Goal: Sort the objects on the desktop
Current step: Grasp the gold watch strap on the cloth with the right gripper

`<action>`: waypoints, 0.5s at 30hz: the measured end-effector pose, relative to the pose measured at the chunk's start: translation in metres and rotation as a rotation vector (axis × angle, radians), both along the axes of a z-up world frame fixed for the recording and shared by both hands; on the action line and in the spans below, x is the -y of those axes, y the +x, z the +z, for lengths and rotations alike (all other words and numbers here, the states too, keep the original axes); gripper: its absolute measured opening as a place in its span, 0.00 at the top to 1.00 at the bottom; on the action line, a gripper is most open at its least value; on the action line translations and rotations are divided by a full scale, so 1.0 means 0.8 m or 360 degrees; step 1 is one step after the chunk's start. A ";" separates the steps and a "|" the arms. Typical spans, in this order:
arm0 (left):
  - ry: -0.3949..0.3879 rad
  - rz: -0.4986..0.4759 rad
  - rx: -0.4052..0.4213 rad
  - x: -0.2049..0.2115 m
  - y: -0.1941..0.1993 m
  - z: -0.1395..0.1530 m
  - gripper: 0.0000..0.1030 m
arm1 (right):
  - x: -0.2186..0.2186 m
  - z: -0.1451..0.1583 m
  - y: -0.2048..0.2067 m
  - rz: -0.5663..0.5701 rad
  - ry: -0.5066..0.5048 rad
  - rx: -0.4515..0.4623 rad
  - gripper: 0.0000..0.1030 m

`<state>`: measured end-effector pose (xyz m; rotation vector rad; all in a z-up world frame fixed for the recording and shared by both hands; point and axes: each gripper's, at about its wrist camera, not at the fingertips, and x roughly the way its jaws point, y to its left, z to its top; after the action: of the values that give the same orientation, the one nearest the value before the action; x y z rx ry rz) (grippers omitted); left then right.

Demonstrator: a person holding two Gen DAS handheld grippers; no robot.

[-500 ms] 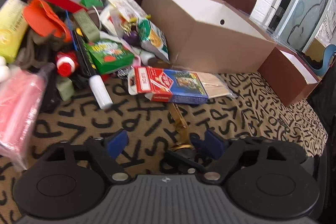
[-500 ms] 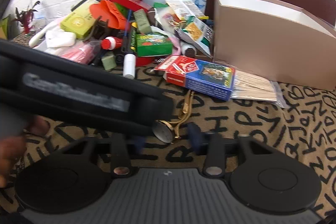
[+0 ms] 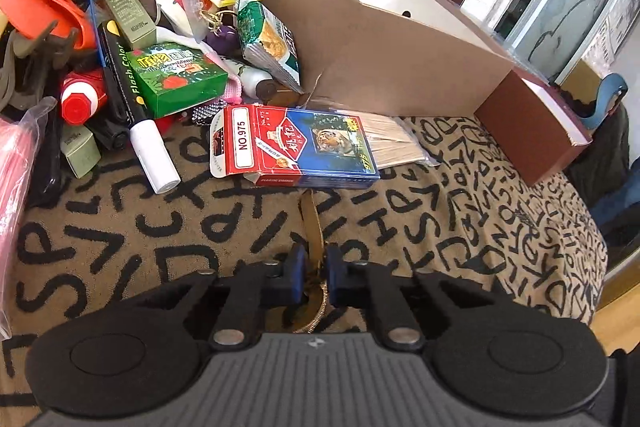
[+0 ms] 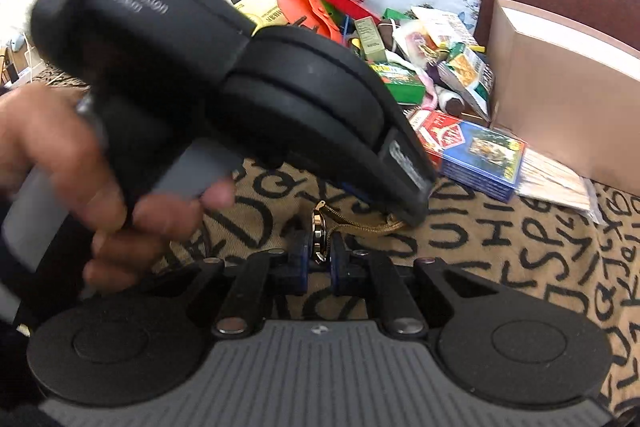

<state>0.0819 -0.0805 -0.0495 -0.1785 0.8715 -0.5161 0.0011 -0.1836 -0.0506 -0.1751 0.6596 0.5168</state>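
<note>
Tan cloth with black letters point(image 3: 460, 227) covers the whole table, and there's a white brick wall behind it. Both tongs are clamped on the same gold wristwatch with a mesh band point(image 4: 320, 233), which sits near the front edge of the table, roughly mid-way across. The right gripper point(image 4: 319, 259) has its blue pads pinching the round watch case, case standing on edge between them. The left gripper point(image 3: 316, 267) is closed on the gold band, which runs away from it flat on the cloth toward the red and blue playing card box point(image 3: 296, 147). In the right wrist view the left gripper's black body fills the upper left, with a person's hand point(image 4: 80, 179) wrapped round its grey handle.

Further back, the card box lies flat with a clear bag of wooden sticks point(image 3: 392, 143) touching its right end. Behind those stands a big open brown cardboard box point(image 3: 380, 47), white inside, and a smaller dark brown box point(image 3: 532, 131) near the right edge. The back left corner is a messy pile: green carton point(image 3: 176, 79), black marker with a white cap point(image 3: 132, 107), red-capped bottle point(image 3: 80, 99), orange silicone thing point(image 3: 36, 7), green snack packet point(image 3: 268, 43).
</note>
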 end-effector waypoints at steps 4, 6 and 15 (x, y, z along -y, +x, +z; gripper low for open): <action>-0.0029 0.0054 0.0004 -0.019 -0.013 0.001 0.91 | 0.008 0.000 -0.009 0.0004 0.0011 -0.0012 0.91; -0.0043 0.0088 0.0003 -0.030 -0.023 0.003 0.90 | 0.014 0.000 -0.016 0.0022 0.0030 -0.0027 0.90; 0.0003 -0.0005 -0.0008 -0.009 -0.025 0.007 0.45 | 0.011 -0.002 -0.029 0.0011 -0.0002 -0.0005 0.89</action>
<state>0.0615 -0.0735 -0.0438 -0.1766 0.8771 -0.5180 -0.0224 -0.1920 -0.0518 -0.1781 0.6624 0.5234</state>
